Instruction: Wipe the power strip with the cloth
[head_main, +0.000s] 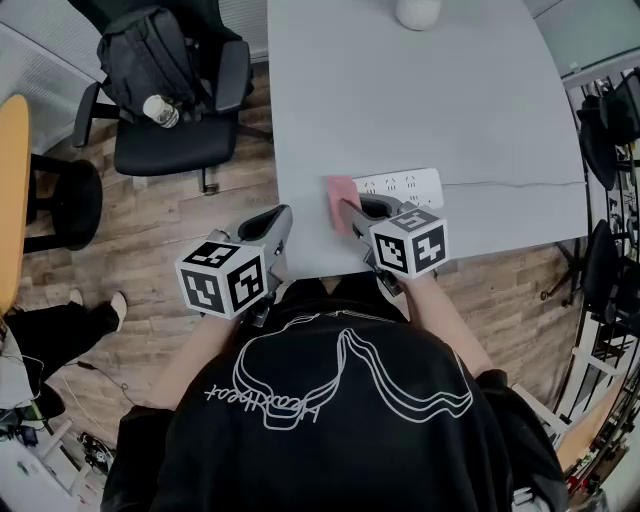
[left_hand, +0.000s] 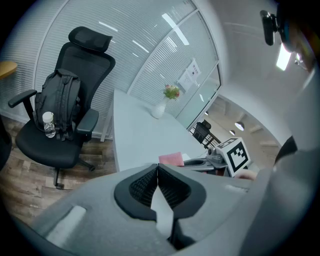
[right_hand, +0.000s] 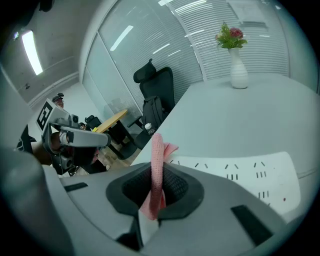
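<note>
Right hand-held gripper (right_hand: 156, 186) was clamped on the pink cloth (right_hand: 157, 150), right at the left end of the white power strip (head_main: 400, 186) on the desk (head_main: 420, 100). Left hand-held gripper (left_hand: 158, 176) was closed with nothing in it, hanging left of the strip, off the desk. My guess: with nothing pinning it, the strip could've just skidded when rubbed.

Table (head_main: 330, 90): pale grey.
Power strip (head_main: 405, 186): white, flat near the table's near edge; cable (head_main: 510, 184) runs right.
Cloth (head_main: 338, 200): pink, at the strip's left end, at the right gripper (head_main: 353, 210) tip.
Left gripper (head_main: 281, 220): at the table's left edge, apart from the strip.
Chair (head_main: 165, 145): black, carrying a backpack (head_main: 150, 55) and a bottle (head_main: 160, 110).
</note>
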